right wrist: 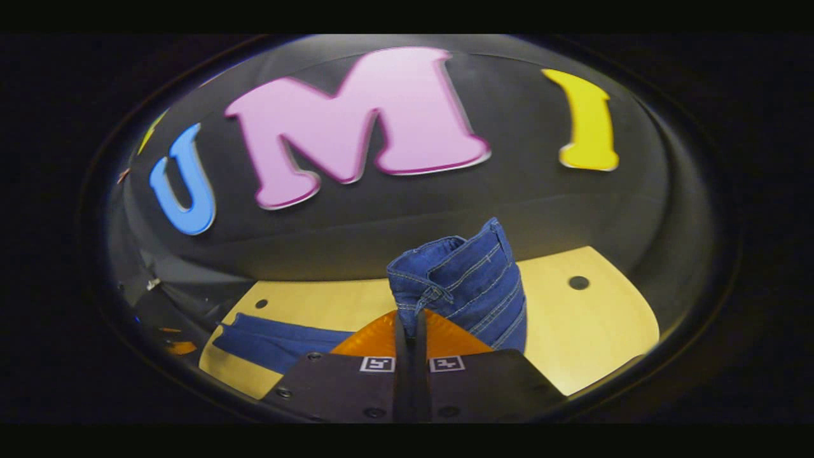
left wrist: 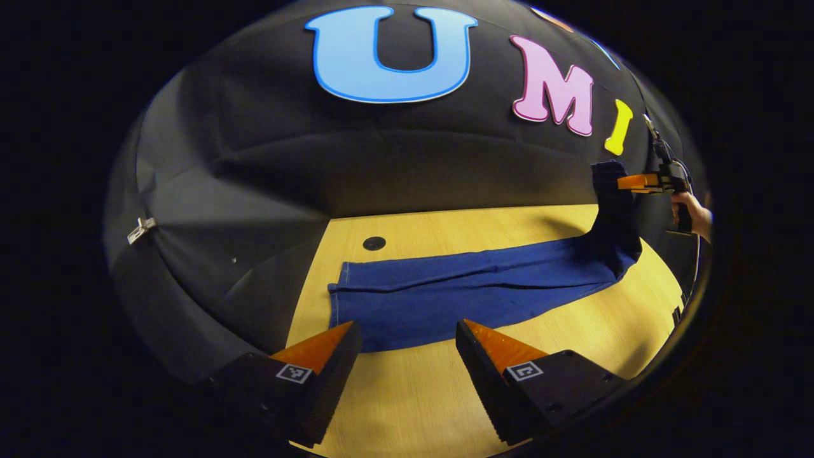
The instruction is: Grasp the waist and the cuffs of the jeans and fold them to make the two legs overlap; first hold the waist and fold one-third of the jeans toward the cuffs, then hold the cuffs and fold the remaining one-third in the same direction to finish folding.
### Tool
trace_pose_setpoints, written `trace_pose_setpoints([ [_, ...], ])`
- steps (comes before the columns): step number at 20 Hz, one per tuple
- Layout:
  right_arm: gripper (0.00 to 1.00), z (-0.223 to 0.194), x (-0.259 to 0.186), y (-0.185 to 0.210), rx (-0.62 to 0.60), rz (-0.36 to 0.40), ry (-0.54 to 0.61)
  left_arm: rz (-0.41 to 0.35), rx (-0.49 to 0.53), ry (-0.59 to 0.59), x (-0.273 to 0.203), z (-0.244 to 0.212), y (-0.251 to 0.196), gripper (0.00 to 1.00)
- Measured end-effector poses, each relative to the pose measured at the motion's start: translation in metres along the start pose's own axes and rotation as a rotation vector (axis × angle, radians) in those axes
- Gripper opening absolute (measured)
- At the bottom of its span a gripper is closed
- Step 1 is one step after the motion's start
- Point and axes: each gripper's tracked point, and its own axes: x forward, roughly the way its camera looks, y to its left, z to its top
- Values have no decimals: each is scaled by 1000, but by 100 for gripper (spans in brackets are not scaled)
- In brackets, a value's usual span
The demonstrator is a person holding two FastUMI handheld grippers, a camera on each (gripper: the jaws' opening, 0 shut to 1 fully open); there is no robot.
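The wooden table [left wrist: 572, 337] is taking up the floor of the booth, with a small dark round hole [left wrist: 374, 243] showing near its far edge. The jeans [left wrist: 445, 292] are lying along the table with the two legs overlapping, the cuffs [left wrist: 337, 299] resting flat near the hole and the waist [right wrist: 458, 280] being held up off the wood at the other end.

In the left gripper view, the left gripper [left wrist: 407, 343] is hovering just in front of the near edge of the jeans, its fingers [left wrist: 324, 356] standing spread apart with nothing between them. Farther off in that view, the right gripper [left wrist: 626, 183] is lifting the waist end above the table, and a hand [left wrist: 693, 216] is gripping its handle.

In the right gripper view, the right gripper's fingers [right wrist: 381, 337] are pressing together on the waist, pinching the denim between them, while the rest of the jeans is trailing down to the table on the left.
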Motion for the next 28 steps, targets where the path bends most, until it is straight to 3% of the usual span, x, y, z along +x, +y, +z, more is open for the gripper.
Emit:
trace_pose_setpoints([
  [2,5,-33,24,61,-26,81,58,11,-31,-5,-3,-2,8,95],
  [5,0,-112,56,106,-79,143,187,21,-72,16,1,-7,19,95],
  [6,0,-141,56,113,-90,156,238,27,-84,28,7,-9,22,95],
  [8,11,-163,61,115,-139,171,273,23,-122,63,20,-15,27,95],
  [9,0,-173,58,116,-159,174,291,8,-145,83,28,-18,27,95],
  [10,0,-185,57,118,-163,195,320,-1,-168,99,37,-19,31,94],
  [11,6,-188,51,118,-158,214,350,8,-195,117,48,-20,36,93],
  [16,90,-166,-1,129,-155,342,326,64,-324,186,99,-21,71,93],
  [18,91,-154,-24,122,-149,370,291,111,-308,228,115,-27,90,92],
  [21,90,-148,-47,88,-162,351,277,153,-215,341,132,-47,99,91],
  [24,91,-151,-56,64,-131,320,292,143,-154,453,134,-67,83,90],
  [26,91,-153,-58,58,-115,314,293,101,-160,455,137,-68,79,89],
  [27,91,-152,-60,55,-112,310,288,89,-143,470,131,-69,78,82],
  [28,90,-150,-61,52,-106,311,286,85,-148,464,132,-68,78,81],
])
